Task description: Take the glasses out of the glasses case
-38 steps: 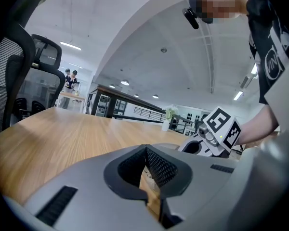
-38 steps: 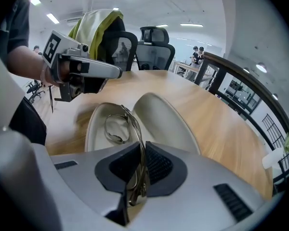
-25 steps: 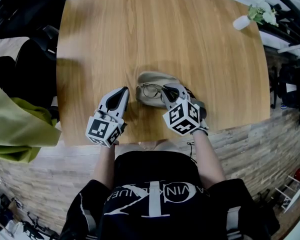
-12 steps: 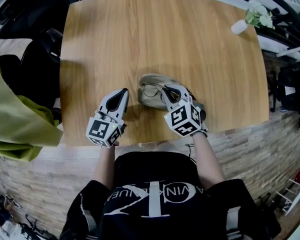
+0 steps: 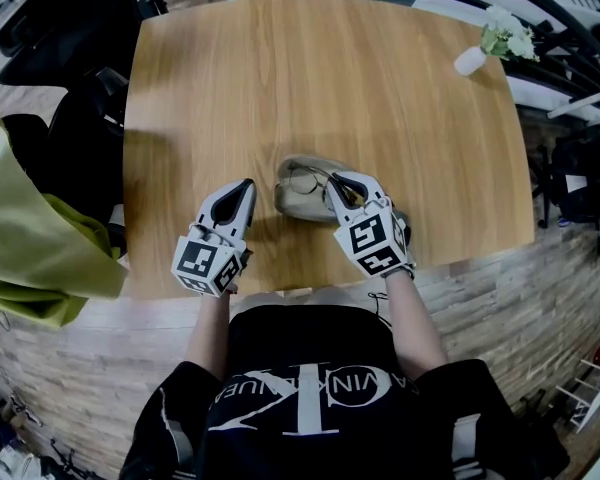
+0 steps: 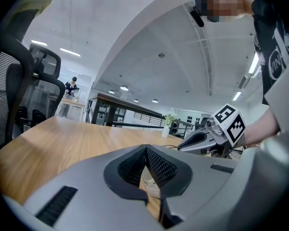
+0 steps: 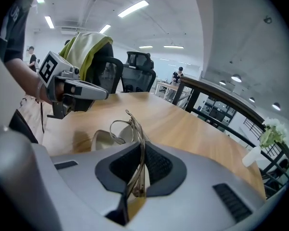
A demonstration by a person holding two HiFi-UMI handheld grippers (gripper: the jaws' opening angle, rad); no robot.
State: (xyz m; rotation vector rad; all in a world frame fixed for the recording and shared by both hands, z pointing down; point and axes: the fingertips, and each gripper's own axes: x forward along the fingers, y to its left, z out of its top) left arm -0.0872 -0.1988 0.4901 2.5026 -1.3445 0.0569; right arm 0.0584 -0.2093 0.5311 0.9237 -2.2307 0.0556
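Just ahead of the right gripper (image 5: 333, 181), seen from the head, an open beige glasses case (image 5: 296, 204) lies on the wooden table (image 5: 380, 98). The thin-framed glasses (image 5: 303, 179) sit at the case's end nearest that gripper. The left gripper (image 5: 245, 185) rests on the table beside the case, on its other side. White lettering on the person's black shirt (image 5: 310, 393) is only partly legible; "VINK" can be read.

Along the left gripper (image 6: 146, 151) in its own view, the jaws are pressed together with nothing between them. A strip of the case (image 6: 149, 181) shows just past them, and the right gripper (image 6: 202, 139) hangs ahead to the right, its cube printed with black-and-white squares.

Between the right gripper's (image 7: 138, 154) jaws, in its view, a metal temple of the glasses (image 7: 127, 128) is pinched tight. The lenses stand just over the case (image 7: 102, 139), and whether they touch it cannot be told. The left gripper (image 7: 98, 93) shows beyond, to the left.
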